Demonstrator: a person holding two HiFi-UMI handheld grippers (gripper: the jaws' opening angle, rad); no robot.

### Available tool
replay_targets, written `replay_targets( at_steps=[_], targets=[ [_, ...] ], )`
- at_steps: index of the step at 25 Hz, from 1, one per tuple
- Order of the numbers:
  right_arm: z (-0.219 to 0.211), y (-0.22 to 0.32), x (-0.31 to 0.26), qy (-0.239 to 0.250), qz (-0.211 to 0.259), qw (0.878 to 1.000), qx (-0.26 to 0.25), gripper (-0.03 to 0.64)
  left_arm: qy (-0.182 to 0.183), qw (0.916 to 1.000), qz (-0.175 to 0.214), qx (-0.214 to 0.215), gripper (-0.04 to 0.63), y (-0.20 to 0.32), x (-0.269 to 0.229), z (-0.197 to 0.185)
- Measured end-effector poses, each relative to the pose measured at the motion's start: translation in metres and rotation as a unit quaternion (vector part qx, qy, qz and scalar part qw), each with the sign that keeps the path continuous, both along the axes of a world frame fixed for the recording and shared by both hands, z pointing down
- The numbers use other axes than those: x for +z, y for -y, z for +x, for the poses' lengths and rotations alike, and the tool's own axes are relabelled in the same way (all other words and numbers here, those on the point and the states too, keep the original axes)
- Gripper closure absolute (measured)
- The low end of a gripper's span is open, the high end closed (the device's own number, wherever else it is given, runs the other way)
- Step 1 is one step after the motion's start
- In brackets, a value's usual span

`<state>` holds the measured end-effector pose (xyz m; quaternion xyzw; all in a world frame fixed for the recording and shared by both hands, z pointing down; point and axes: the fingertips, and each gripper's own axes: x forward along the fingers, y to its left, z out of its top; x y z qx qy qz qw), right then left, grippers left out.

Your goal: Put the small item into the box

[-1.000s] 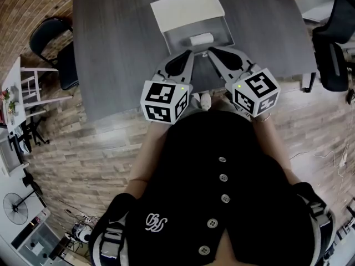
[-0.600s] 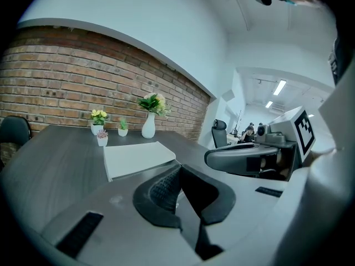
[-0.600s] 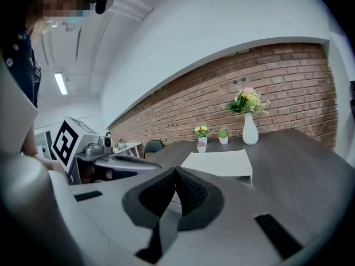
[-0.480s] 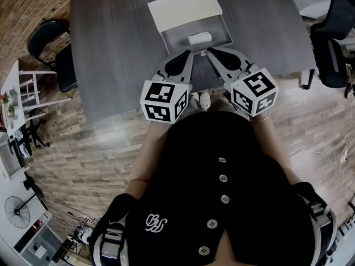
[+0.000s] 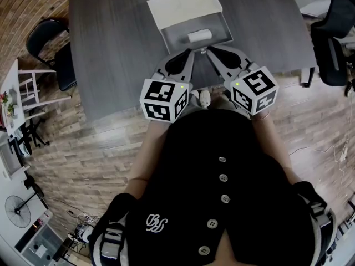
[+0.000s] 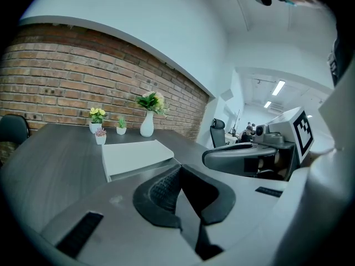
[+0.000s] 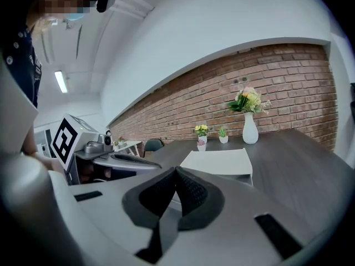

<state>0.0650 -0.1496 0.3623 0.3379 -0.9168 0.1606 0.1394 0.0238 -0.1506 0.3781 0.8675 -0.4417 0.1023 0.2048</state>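
Head view: grey table (image 5: 111, 49) w/ an open box (image 5: 173, 39) at its middle. The box's white lid (image 5: 186, 7) lies flipped to the far side, grey tray to the near side. The small item (image 5: 199, 36), white & oblong, lies inside the tray, right of its centre, apart from both claws. L gripper (image 5: 189, 51) & R gripper (image 5: 209, 50) sit side by side just near of the box's near wall, tips angled in towards each other w/ a small gap between them. Whether either touches the box can't be told. Their marker cubes (image 5: 163, 100) are at the near ends, in front of the person's black buttoned top (image 5: 222, 193). Black chair (image 5: 47, 37) stands left of the table, another at far right.

L gripper view: jaws clenched, ribbed pads pressed together, nothing between them. White lid shows just beyond, R gripper to the right. At the table's far end stand a white vase (image 6: 147, 123) w/ flowers & small potted plants (image 6: 97, 127), by a brick wall (image 6: 66, 76).

R gripper view: jaws likewise clenched pad to pad, nothing held. Lid lies beyond the tips, L gripper to the left.
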Motion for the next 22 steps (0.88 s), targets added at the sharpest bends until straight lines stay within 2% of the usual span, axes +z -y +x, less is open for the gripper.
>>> replay_targets(
  at_steps=[22],
  targets=[
    [-0.001,-0.002,0.003,-0.011,0.0,1.0,-0.017,0.617,0.005,0.9993,-0.018,0.034,0.583,-0.007,0.008,0.012]
  ],
)
